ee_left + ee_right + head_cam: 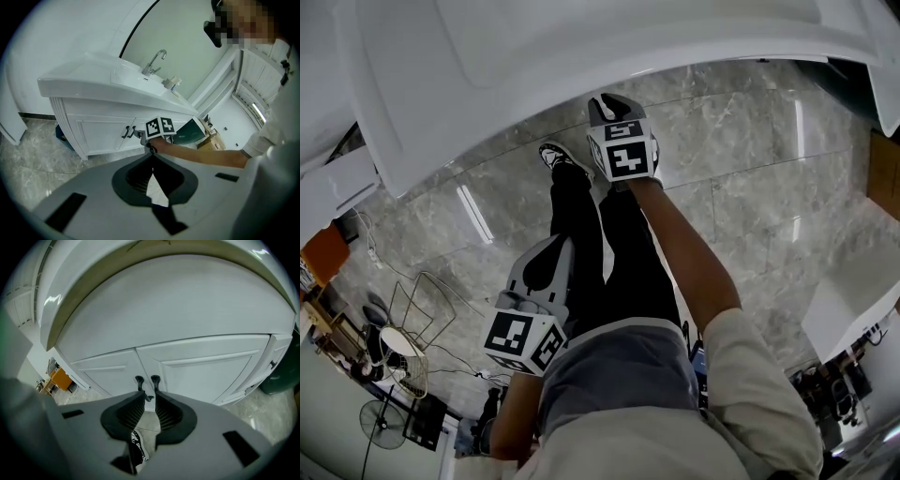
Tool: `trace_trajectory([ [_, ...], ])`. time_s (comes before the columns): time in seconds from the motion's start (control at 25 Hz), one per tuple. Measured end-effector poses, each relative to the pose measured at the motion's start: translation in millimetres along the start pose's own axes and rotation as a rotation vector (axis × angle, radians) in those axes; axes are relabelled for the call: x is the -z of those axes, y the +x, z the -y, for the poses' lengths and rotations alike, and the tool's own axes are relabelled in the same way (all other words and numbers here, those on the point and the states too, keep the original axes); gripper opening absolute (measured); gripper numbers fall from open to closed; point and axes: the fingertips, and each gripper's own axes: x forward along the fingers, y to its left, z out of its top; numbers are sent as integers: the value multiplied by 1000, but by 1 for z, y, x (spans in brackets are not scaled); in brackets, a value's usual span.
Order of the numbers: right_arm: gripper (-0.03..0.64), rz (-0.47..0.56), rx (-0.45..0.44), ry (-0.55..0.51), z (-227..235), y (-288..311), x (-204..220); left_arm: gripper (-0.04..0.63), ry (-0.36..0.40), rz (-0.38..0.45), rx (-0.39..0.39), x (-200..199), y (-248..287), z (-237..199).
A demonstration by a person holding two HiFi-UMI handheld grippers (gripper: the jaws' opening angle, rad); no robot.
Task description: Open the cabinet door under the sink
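Cabinet door handles (155, 380) (unseen in head view), right hand-held gripper (149, 398) parted, left hand-held gripper (152, 158) closed.

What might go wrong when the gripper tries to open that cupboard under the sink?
1. The left handle and right handle sit close together just ahead of the open right gripper, so it might pinch both or slip off.
2. The person's shoe seems to stand close below the doors, so a swinging door might bump it.
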Motion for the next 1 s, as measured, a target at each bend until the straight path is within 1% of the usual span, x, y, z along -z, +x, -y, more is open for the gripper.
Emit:
trace_trajectory([
  [0.24,58,-10,21,-15,5,16,4,-1,-11,-23,6,3,1,0],
  [0.44,75,-3,27,14,7,30,5,-1,6,-42,3,7,5,-4],
  [0.68,84,-15,52,-12,16,40,5,0,-4,-43,3,10,9,-5],
  [0.88,84,-27,67,-59,15,46,3,0,-15,-56,-1,15,11,-9],
  [1.0,85,-26,72,-68,16,51,3,0,-19,-57,-3,17,12,-10],
])
